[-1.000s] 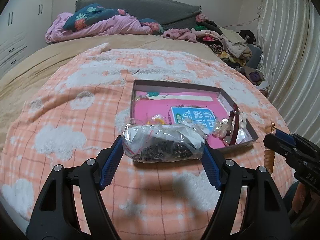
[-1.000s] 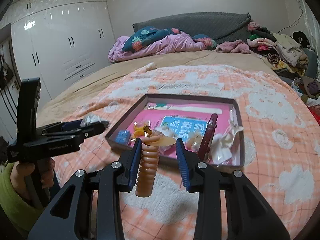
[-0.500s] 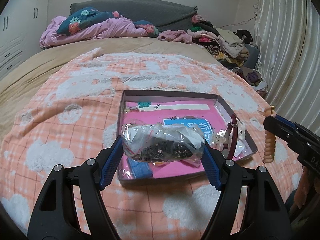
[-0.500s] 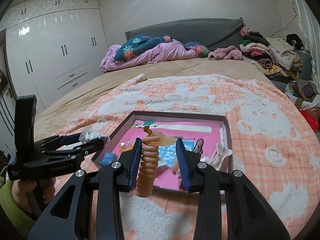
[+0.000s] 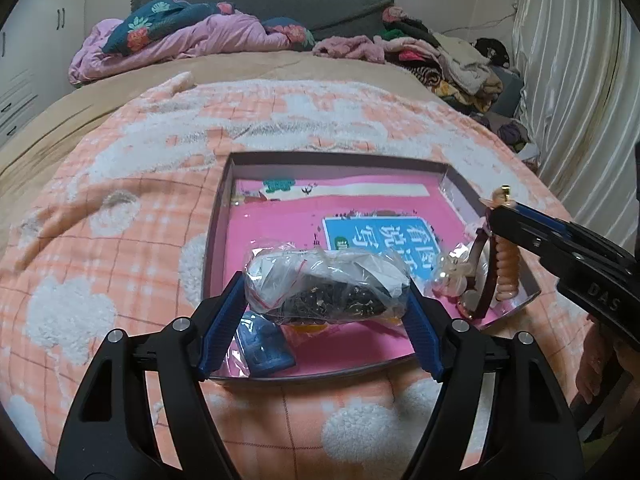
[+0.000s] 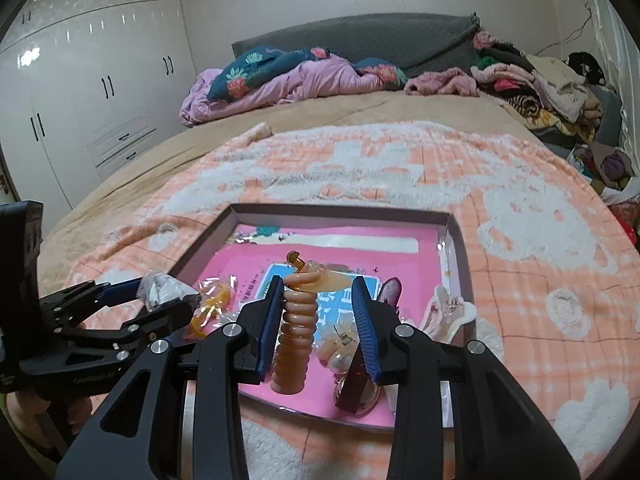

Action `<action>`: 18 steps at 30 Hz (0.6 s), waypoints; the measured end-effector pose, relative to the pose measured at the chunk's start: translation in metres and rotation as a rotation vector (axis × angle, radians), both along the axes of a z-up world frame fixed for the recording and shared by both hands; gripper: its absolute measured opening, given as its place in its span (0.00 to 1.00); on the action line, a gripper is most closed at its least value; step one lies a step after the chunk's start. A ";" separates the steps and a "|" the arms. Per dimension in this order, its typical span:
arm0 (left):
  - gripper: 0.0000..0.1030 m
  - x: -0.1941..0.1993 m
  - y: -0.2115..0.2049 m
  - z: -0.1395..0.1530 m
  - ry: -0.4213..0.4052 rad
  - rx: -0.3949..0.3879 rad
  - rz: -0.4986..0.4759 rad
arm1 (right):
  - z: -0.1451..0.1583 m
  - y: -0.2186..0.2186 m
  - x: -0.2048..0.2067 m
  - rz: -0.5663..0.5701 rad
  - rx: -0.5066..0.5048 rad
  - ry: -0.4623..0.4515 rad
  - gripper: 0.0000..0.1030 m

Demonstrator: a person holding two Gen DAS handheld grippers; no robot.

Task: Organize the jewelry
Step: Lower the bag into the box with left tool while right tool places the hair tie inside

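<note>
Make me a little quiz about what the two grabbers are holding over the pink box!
1. True or false: the left gripper holds a clear plastic bag with dark jewelry inside.
2. What does the right gripper hold? A) a blue card B) a peach spiral hair tie C) a watch
3. Fill in: both grippers hang over the shallow ____ with the pink floor, on the orange-and-white blanket.

Key: 1 true. 2 B. 3 box.
</note>
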State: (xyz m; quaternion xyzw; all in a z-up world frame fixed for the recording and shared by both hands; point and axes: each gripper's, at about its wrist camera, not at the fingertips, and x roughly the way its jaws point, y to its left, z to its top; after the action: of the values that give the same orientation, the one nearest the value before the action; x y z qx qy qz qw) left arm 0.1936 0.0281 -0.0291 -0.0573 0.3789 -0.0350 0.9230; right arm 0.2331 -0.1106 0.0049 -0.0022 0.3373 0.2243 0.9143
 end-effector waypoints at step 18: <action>0.66 0.007 0.000 -0.020 0.054 0.023 0.017 | -0.025 0.000 0.010 -0.003 0.002 0.060 0.35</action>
State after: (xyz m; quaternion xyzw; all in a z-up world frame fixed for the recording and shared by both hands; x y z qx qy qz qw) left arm 0.2004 0.0283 -0.0492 -0.0511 0.4037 -0.0211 0.9132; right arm 0.2435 -0.1111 -0.0204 0.0056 0.3642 0.2233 0.9041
